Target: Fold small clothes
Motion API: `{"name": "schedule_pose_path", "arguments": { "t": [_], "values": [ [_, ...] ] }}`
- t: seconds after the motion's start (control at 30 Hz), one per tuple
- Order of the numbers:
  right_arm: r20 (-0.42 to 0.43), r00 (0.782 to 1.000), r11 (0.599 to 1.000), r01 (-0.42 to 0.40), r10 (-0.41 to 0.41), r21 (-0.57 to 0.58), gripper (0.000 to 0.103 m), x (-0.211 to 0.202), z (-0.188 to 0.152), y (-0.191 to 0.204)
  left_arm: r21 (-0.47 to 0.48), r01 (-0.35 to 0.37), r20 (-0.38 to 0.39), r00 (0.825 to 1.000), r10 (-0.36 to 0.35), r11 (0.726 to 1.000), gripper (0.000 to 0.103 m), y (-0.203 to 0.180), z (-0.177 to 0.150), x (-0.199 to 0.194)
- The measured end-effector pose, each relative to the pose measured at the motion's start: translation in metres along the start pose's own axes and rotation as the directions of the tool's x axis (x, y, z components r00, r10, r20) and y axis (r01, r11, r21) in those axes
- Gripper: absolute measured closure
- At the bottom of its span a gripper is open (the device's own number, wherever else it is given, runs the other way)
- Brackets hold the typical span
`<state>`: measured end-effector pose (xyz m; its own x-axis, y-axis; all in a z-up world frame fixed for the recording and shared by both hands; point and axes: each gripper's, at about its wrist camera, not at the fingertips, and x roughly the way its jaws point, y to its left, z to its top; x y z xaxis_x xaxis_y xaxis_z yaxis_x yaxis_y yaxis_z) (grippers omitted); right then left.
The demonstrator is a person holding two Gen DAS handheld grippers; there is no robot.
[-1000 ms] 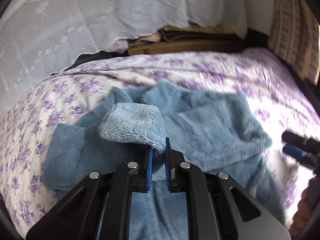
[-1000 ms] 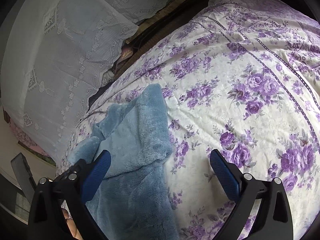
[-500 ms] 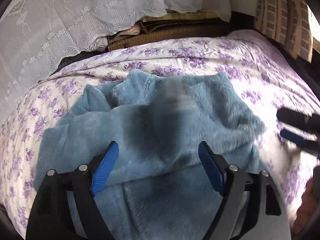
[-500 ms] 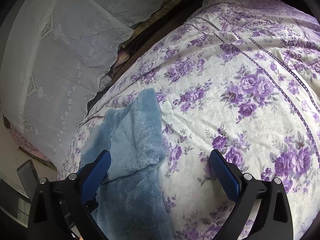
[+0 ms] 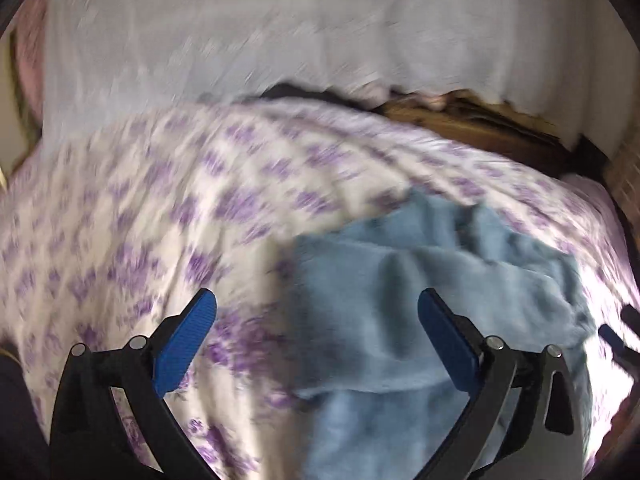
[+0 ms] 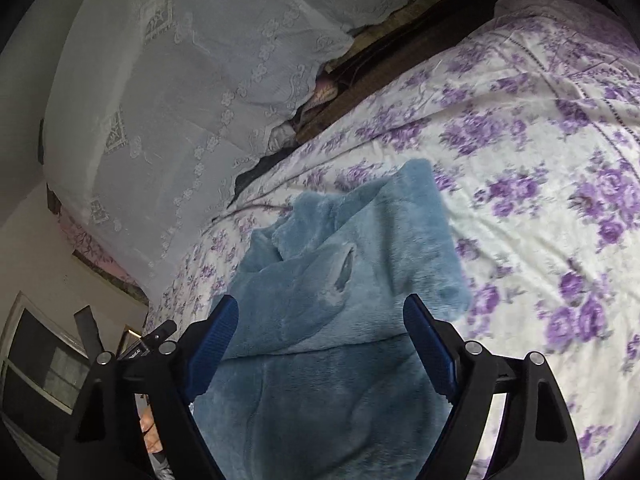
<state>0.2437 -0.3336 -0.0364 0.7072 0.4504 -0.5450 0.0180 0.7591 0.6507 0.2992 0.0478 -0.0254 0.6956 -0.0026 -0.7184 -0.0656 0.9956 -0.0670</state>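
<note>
A fluffy blue garment [image 5: 420,280] lies crumpled on the bed's purple-flowered sheet [image 5: 140,208], with one part folded over its body. My left gripper [image 5: 316,296] hovers over the garment's left edge in a blurred view, jaws opening wide and holding nothing. In the right wrist view the garment [image 6: 360,248] fills the lower middle. My right gripper [image 6: 320,304] hangs just above it, jaws closing, with fleece below and between them but no pad pressing on it. The right gripper's tips [image 5: 616,332] also show at the far right of the left wrist view.
White lace covers [image 6: 180,100] pile up along the bed's far side, with a dark wooden edge [image 6: 400,52] beside them. The flowered sheet [image 6: 540,160] spreads to the right of the garment. A window [image 6: 44,364] and a person's hand [image 6: 148,432] show at lower left.
My left gripper let go of the blue cuff, opened wide and swung left to the garment's edge. My right gripper moved left over the garment and its jaws narrowed a little.
</note>
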Motion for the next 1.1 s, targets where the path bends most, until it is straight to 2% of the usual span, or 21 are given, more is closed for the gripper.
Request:
{"name": "schedule_pose_path", "arguments": {
  "t": [0.07,0.13,0.17,0.2,0.27,0.33,0.4,0.47,0.5,0.53,0.57,0.6,0.63,0.67,0.73,0.77,0.87,0.97,1.0,1.03,1.1],
  "values": [
    [-0.072,0.992,0.994,0.103,-0.105,-0.034,0.018,0.031,0.004,0.014,-0.008,-0.009,-0.031,0.999,0.008,1.0,0.005,0.008,-0.003,0.017],
    [-0.126,0.976,0.984,0.172,-0.176,-0.041,0.018,0.06,0.006,0.015,0.043,-0.025,-0.067,0.997,0.028,0.999,0.005,0.003,-0.011,0.036],
    [-0.137,0.971,0.981,0.191,-0.194,-0.033,0.025,0.074,0.005,0.015,0.088,-0.045,-0.091,0.994,0.053,0.995,0.005,-0.003,-0.015,0.046],
    [-0.128,0.969,0.977,0.207,-0.211,-0.049,0.052,0.08,0.004,0.019,0.157,-0.098,-0.12,0.986,0.118,0.983,0.004,-0.012,-0.02,0.062],
    [-0.072,0.971,0.968,0.219,-0.228,-0.122,0.088,0.083,0.003,0.034,0.195,-0.138,-0.143,0.975,0.167,0.971,0.004,-0.015,-0.03,0.078],
    [0.028,0.972,0.953,0.235,-0.234,-0.192,0.088,0.073,0.002,0.049,0.186,-0.147,-0.126,0.977,0.172,0.971,0.004,-0.014,-0.028,0.074],
    [0.113,0.935,0.9,0.355,-0.337,-0.252,0.088,0.068,0.003,0.049,0.203,-0.168,-0.102,0.976,0.192,0.965,0.004,-0.017,-0.029,0.069],
    [0.09,0.879,0.837,0.474,-0.468,-0.272,0.088,0.081,0.003,0.026,0.224,-0.193,-0.086,0.972,0.217,0.955,0.004,-0.021,-0.032,0.067],
    [0.039,0.89,0.862,0.45,-0.454,-0.235,0.088,0.083,0.005,0.011,0.229,-0.203,-0.077,0.971,0.225,0.952,0.004,-0.023,-0.033,0.062],
    [0.03,0.916,0.901,0.4,-0.401,-0.171,0.088,0.075,0.009,0.003,0.226,-0.205,-0.07,0.972,0.226,0.952,0.004,-0.022,-0.031,0.057],
    [0.054,0.93,0.922,0.367,-0.363,-0.126,0.084,0.063,0.013,0.003,0.216,-0.204,-0.057,0.974,0.221,0.955,0.004,-0.022,-0.03,0.048],
    [0.092,0.935,0.929,0.352,-0.343,-0.117,0.079,0.051,0.015,0.008,0.195,-0.185,-0.028,0.981,0.194,0.963,0.004,-0.021,-0.025,0.034],
    [0.144,0.938,0.932,0.334,-0.315,-0.138,0.074,0.039,0.016,0.022,0.181,-0.162,-0.007,0.986,0.166,0.97,0.004,-0.022,-0.02,0.023],
    [0.15,0.947,0.936,0.308,-0.284,-0.173,0.072,0.037,0.016,0.036,0.173,-0.13,0.01,0.991,0.13,0.976,0.004,-0.024,-0.014,0.015],
    [0.078,0.974,0.939,0.227,-0.214,-0.259,0.068,0.046,0.012,0.068,0.186,-0.059,0.012,0.998,0.058,0.981,0.004,-0.038,0.0,0.004],
    [0.04,0.979,0.936,0.205,-0.202,-0.288,0.061,0.054,0.01,0.08,0.2,-0.046,0.006,0.999,0.046,0.979,0.004,-0.046,0.004,0.005],
    [-0.057,0.969,0.907,0.205,-0.242,-0.367,0.057,0.099,0.001,0.104,0.27,-0.051,-0.038,0.997,0.063,0.962,0.004,-0.078,0.013,0.03],
    [-0.096,0.935,0.888,0.286,-0.34,-0.361,0.055,0.152,-0.006,0.078,0.261,-0.139,-0.107,0.979,0.171,0.955,0.004,-0.078,0.004,0.086],
    [-0.077,0.946,0.891,0.267,-0.316,-0.368,0.055,0.158,-0.011,0.069,0.217,-0.085,-0.169,0.978,0.123,0.973,0.004,-0.067,-0.002,0.106],
    [-0.056,0.95,0.883,0.263,-0.308,-0.388,0.055,0.156,-0.013,0.07,0.124,-0.011,-0.202,0.979,0.036,0.992,0.004,-0.051,0.0,0.111],
    [-0.018,0.945,0.86,0.291,-0.328,-0.419,0.051,0.146,-0.014,0.081,0.0,0.07,-0.246,0.967,-0.067,0.998,0.004,-0.025,0.011,0.109]
  ]
}}
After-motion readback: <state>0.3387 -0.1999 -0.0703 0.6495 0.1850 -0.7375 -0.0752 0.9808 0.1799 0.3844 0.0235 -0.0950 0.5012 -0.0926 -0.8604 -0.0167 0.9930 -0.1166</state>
